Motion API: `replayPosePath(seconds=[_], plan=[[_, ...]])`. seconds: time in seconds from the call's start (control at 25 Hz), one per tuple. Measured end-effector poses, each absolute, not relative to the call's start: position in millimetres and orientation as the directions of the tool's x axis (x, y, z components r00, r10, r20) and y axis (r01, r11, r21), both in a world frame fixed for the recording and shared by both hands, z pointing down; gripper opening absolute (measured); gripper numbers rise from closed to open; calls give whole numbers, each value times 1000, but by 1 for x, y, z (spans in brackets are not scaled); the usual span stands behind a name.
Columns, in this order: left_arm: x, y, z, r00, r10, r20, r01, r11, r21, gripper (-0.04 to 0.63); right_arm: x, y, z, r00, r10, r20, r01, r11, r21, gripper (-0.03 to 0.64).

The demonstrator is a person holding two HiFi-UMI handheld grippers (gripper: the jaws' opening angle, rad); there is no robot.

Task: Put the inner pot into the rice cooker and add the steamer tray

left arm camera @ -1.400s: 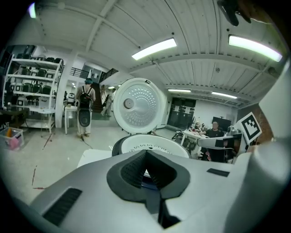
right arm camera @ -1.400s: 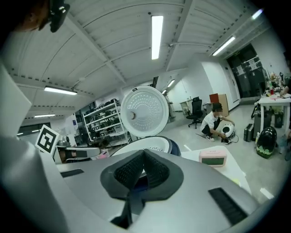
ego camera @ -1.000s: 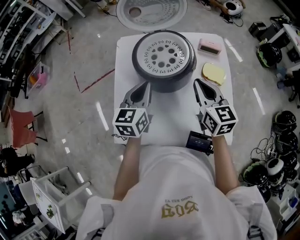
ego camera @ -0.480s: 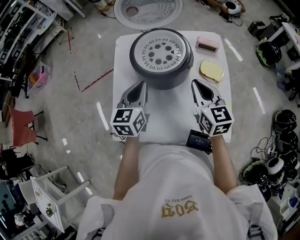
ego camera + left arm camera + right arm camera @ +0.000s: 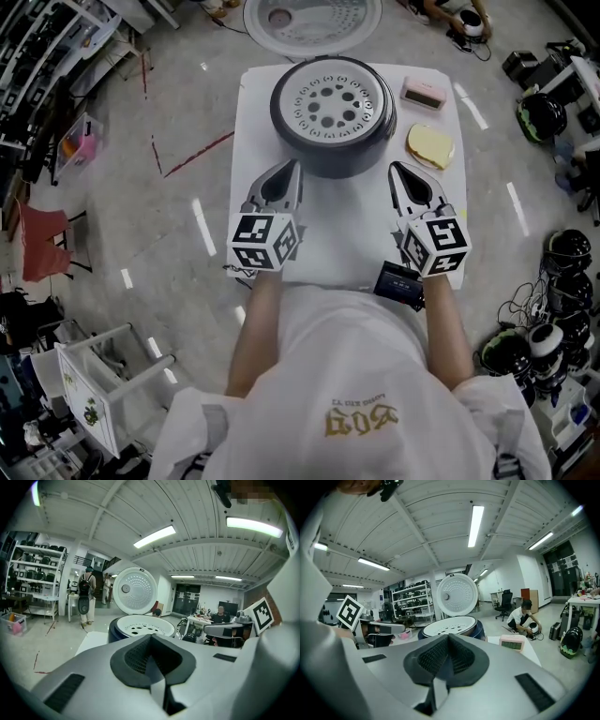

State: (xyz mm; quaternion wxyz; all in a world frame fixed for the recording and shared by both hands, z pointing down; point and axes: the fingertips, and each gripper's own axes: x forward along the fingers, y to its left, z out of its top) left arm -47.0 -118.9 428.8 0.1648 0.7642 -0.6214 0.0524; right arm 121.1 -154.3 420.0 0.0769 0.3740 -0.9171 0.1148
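A dark rice cooker [image 5: 333, 117] stands at the far end of the white table [image 5: 347, 253], its round lid [image 5: 312, 21] swung open behind it. A white steamer tray [image 5: 331, 101] with round holes sits in its top; the inner pot underneath is hidden. The cooker [image 5: 140, 627] shows ahead in the left gripper view, and the cooker [image 5: 451, 627] in the right gripper view too. My left gripper [image 5: 290, 170] is shut and empty, just short of the cooker's near left side. My right gripper [image 5: 397, 172] is shut and empty at the near right side. Neither touches the cooker.
A pink digital clock [image 5: 423, 93] and a yellow sponge [image 5: 429, 145] lie on the table right of the cooker. A small dark device [image 5: 399, 282] hangs at the near right edge. Shelves, helmets and cables crowd the floor around; people are in the background.
Both grippers stay shut in the same place before the cooker. Only the head view has shifted slightly.
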Motion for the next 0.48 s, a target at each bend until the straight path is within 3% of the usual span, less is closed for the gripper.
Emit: replayPosePath(seconds=[0.48], plan=[[-53,-115,429,220,-932,288,-967,-171,187,15,112,-150,420,-718,-660,220,-694,701,-162,9]])
